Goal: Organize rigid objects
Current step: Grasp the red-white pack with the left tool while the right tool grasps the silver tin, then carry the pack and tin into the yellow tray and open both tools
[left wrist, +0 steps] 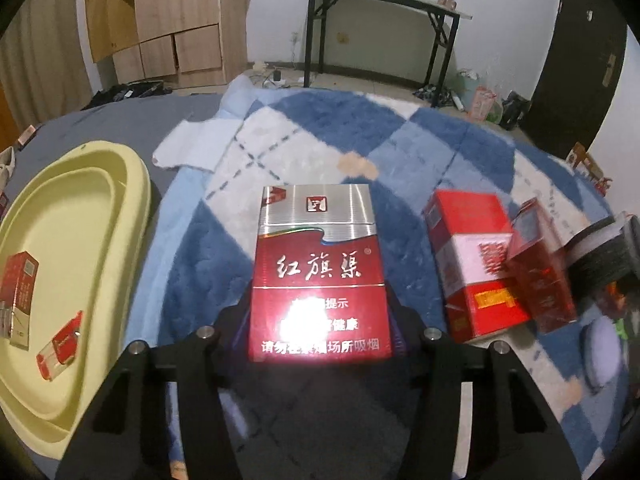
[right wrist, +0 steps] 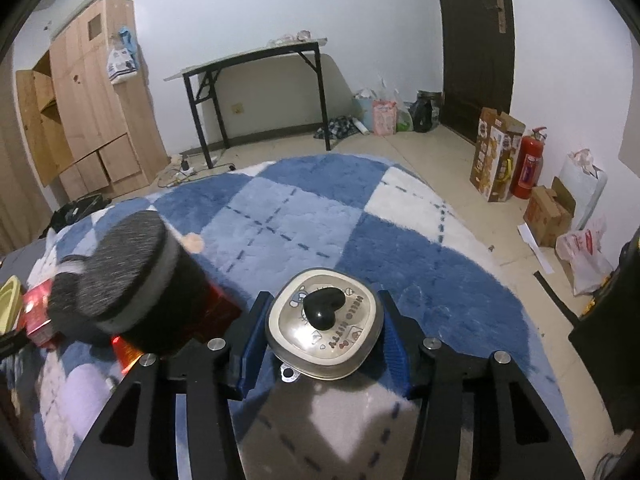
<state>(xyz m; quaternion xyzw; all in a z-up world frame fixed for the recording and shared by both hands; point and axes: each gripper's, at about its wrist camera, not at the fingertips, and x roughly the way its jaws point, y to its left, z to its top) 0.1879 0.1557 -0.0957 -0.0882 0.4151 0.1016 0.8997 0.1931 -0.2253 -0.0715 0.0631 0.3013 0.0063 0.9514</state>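
A red and silver cigarette pack stands upright between the fingers of my left gripper, which is shut on its lower sides. To its right lie a red and white pack and a darker red pack that leans on it. At the left a pale yellow tray holds other packs. My right gripper is shut on a small steel lidded box with a black heart knob. The blue pads press on both of its sides.
Everything rests on a blue and white checked fleece blanket. A black round tin with a fuzzy grey top stands just left of the right gripper. Beyond are a folding table, a wooden wardrobe, a fire extinguisher and boxes.
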